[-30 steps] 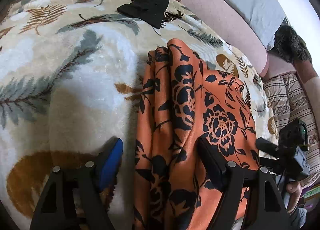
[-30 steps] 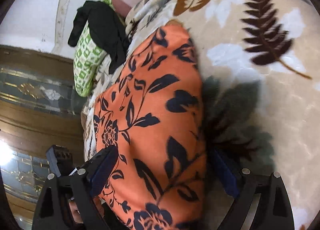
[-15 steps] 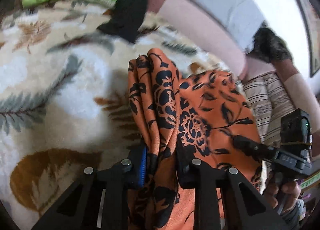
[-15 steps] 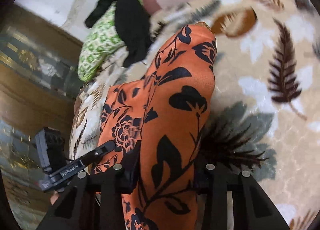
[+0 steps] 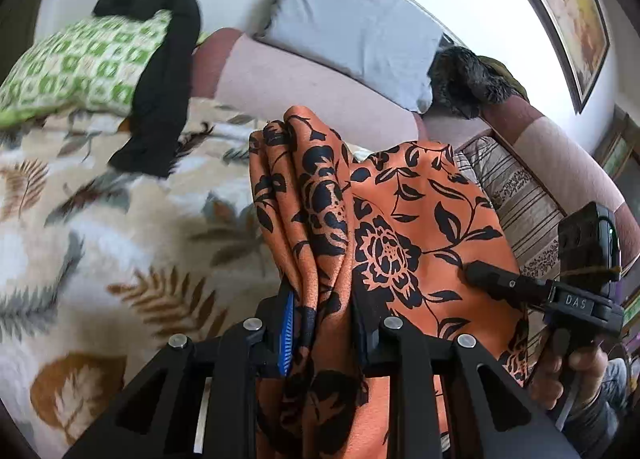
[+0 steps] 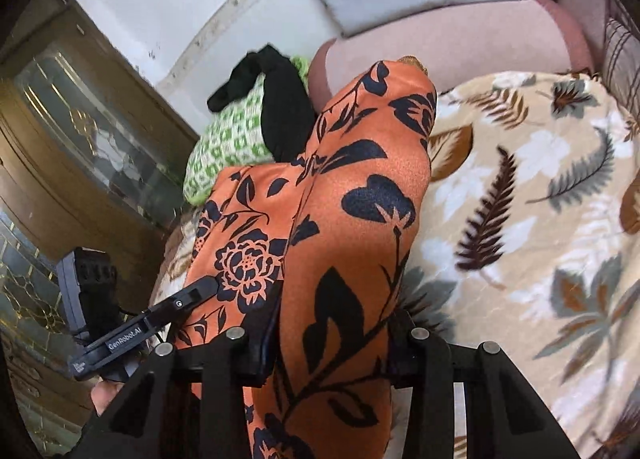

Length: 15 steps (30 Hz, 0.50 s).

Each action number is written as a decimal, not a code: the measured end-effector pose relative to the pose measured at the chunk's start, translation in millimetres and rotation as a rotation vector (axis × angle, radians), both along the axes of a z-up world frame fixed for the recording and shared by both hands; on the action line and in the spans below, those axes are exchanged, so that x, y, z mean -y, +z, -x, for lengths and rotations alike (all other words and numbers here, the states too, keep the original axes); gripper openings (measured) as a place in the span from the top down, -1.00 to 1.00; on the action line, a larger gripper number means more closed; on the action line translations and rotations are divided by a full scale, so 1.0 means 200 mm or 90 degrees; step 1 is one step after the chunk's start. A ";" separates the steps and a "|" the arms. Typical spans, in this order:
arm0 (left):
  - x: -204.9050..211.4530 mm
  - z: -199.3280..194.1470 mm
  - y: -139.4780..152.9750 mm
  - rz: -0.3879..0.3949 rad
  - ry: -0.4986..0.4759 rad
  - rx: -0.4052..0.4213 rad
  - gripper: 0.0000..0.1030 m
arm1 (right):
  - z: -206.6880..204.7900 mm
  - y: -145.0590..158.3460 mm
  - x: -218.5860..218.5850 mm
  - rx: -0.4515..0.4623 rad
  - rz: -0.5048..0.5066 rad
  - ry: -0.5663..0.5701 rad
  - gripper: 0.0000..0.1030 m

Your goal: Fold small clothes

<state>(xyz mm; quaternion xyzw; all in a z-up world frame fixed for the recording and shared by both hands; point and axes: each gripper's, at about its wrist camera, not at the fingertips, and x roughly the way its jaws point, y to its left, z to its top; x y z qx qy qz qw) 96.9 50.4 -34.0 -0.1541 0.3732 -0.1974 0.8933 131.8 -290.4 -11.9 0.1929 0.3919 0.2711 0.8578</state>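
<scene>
Garment [image 5: 400,219], orange with a black floral print, held up off the leaf-patterned blanket [image 5: 120,243] of the bed by both claws at once; left claw [image 5: 324,323] clamped on a bunched, pleated edge of the cloth, the blue pad pressed against it; right claw [image 6: 332,343] clamped on a broader, smoother fold at the other end of the same near edge, seen from the left wrist view reaching in from the right, with a hand [image 5: 576,371] round its handle. Change over the last second: both claws stood wide with the garment lying flat on the blanket between their jaws; both have closed onto the fabric and have since held that grip while rising, so that the cloth now hangs in a drape from the two held points, its far end trailing toward the head edge of the bed. Whether the far end touches the blanket cannot be told. Meaning for the task: the grasp stage appears complete and the lift under way; the likely next stage is carrying the held edge over toward the far end to lay one half on the other, which calls for both claws to keep level so the fold lands square. Beyond, at the head edge of the bed: a black garment [image 5: 164,87] draped across a green checked pillow [image 5: 88,67], and a grey pillow [image 5: 352,27] against the wall.
</scene>
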 end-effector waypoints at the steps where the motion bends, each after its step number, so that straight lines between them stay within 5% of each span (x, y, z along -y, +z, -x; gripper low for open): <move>1: 0.03 -0.04 0.02 -0.003 -0.001 0.004 0.51 | -0.03 0.02 0.03 0.002 0.001 0.000 0.17; 8: 0.15 -0.21 0.00 -0.013 -0.008 -0.003 0.51 | -0.21 0.06 0.13 0.001 0.010 -0.003 0.17; 15: 0.21 -0.33 -0.18 -0.029 0.000 -0.031 0.51 | -0.39 -0.16 0.16 -0.032 0.014 -0.003 0.17</move>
